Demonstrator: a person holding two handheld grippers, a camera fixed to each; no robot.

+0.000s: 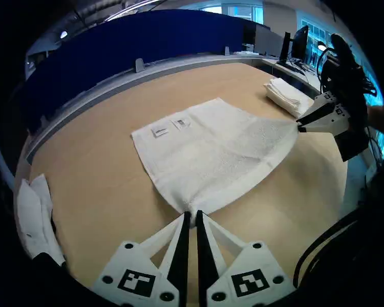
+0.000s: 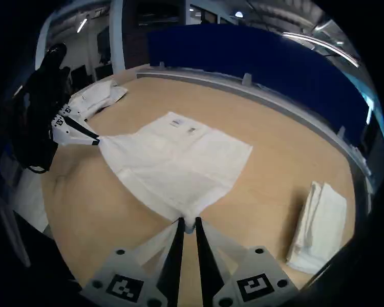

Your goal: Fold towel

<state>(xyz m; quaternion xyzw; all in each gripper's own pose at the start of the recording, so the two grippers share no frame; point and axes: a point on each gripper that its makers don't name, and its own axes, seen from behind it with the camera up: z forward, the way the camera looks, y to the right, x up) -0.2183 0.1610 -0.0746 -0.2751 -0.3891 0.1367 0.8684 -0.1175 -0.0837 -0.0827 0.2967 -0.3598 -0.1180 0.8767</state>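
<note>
A white towel [image 1: 212, 148] lies spread on the wooden table [image 1: 105, 169], with two small labels at its far edge. My left gripper [image 1: 191, 219] is shut on its near corner, which is lifted and pulled taut. In the left gripper view, my right gripper [image 1: 299, 125] pinches the corner on the right. In the right gripper view, the same towel [image 2: 176, 158] runs from my right gripper [image 2: 188, 225], shut on a corner, to my left gripper [image 2: 96, 140] at the left, which clamps another corner.
A folded white towel stack [image 1: 289, 96] sits at the table's far right, also visible as a folded stack [image 2: 320, 225]. More white towels [image 1: 36, 217] lie at the table's left edge. A blue partition [image 1: 125, 46] runs behind the table, with monitors [image 1: 297, 43] beyond.
</note>
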